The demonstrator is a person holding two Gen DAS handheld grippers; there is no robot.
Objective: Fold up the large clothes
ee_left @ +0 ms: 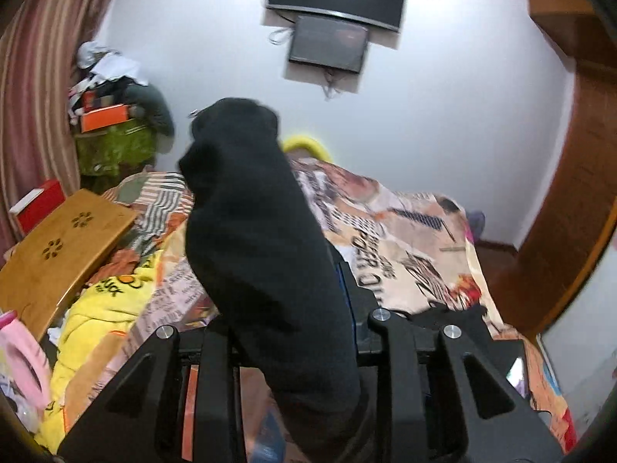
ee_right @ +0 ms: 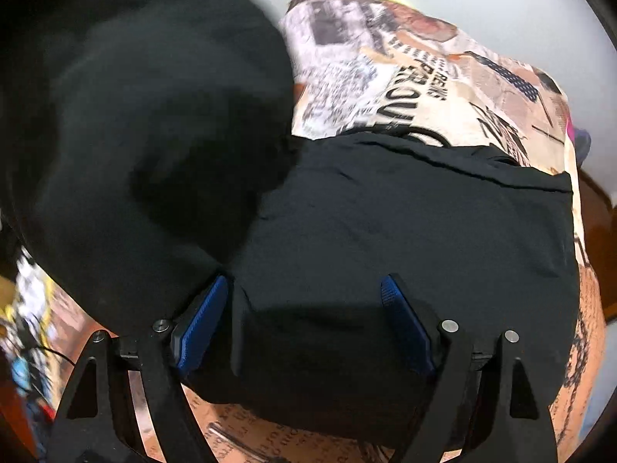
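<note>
A large black garment (ee_right: 405,239) lies partly flat on the patterned bedspread (ee_right: 405,61). My right gripper (ee_right: 308,289) is open just above it, its blue pads (ee_right: 200,324) on either side of a raised fold, not pinching. A lifted, blurred part of the black garment (ee_right: 135,123) fills the left of that view. In the left wrist view the black garment (ee_left: 262,231) rises in a thick roll from between my left gripper's fingers (ee_left: 343,289), which are shut on it; the roll hides the fingertips. Another part of the garment (ee_left: 455,316) lies on the bedspread (ee_left: 405,231).
A wooden lap desk (ee_left: 65,247), a red box (ee_left: 38,204) and yellow clothes (ee_left: 100,308) lie on the bed's left side. A clothes pile (ee_left: 115,115) stands by the striped curtain (ee_left: 34,77). Two screens (ee_left: 335,0) hang on the white wall. A wooden wardrobe (ee_left: 570,154) stands right.
</note>
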